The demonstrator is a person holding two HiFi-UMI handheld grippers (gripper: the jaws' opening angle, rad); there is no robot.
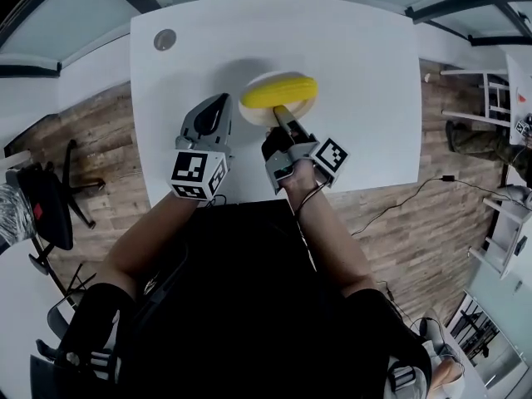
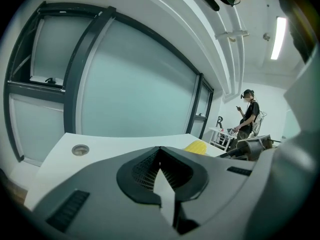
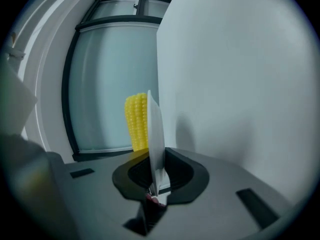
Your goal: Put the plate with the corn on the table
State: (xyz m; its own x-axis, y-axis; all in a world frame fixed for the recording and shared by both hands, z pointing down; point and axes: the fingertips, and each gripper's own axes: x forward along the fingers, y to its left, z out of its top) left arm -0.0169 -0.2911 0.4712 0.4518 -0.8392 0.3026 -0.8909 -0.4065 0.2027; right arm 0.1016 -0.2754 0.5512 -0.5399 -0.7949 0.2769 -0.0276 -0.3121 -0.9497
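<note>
A pale round plate (image 1: 256, 113) carrying a yellow corn cob (image 1: 279, 91) is over the middle of the white table (image 1: 357, 73); a soft shadow behind it suggests it hangs slightly above the top. My right gripper (image 1: 281, 116) is shut on the plate's near rim. In the right gripper view, which is rolled sideways, the plate (image 3: 155, 129) shows edge-on between the jaws of the right gripper (image 3: 156, 184), with the corn (image 3: 136, 121) beside it. My left gripper (image 1: 218, 102) hovers just left of the plate, shut and empty. From the left gripper (image 2: 161, 169) the corn (image 2: 196, 146) peeks over the jaws.
A small round grey disc (image 1: 165, 39) sits in the table's far left corner. Black chairs (image 1: 50, 206) stand on the wooden floor at the left, a white rack (image 1: 490, 98) and a cable (image 1: 416, 194) at the right. A person (image 2: 248, 114) stands far off.
</note>
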